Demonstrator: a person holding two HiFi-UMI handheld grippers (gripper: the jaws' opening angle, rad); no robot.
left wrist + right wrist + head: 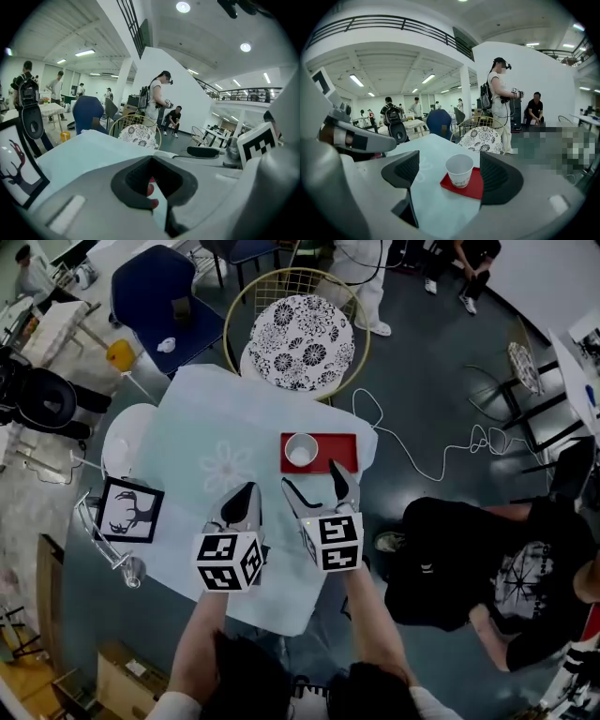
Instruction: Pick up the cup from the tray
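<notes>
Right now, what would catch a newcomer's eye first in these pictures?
The red tray holding a white cup stands out on the pale table, toward its right edge in the head view. Just short of it, the right hand-held gripper has its jaws apart, framing the cup, while the left hand-held gripper beside it is shut.

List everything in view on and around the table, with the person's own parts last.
cup: one, white, on the tray's left end
tray: one, red, table's right side
table: one, pale blue cloth, centre
deer picture: one, black and white, by the table's left edge
patterned chair: one, black-and-white seat, beyond the table
blue chair: one, dark blue, far left
cable: one, white, floor right of the table
left gripper: one, grey, jaws together, over the table
right gripper: one, grey, jaws apart, facing the cup
</notes>
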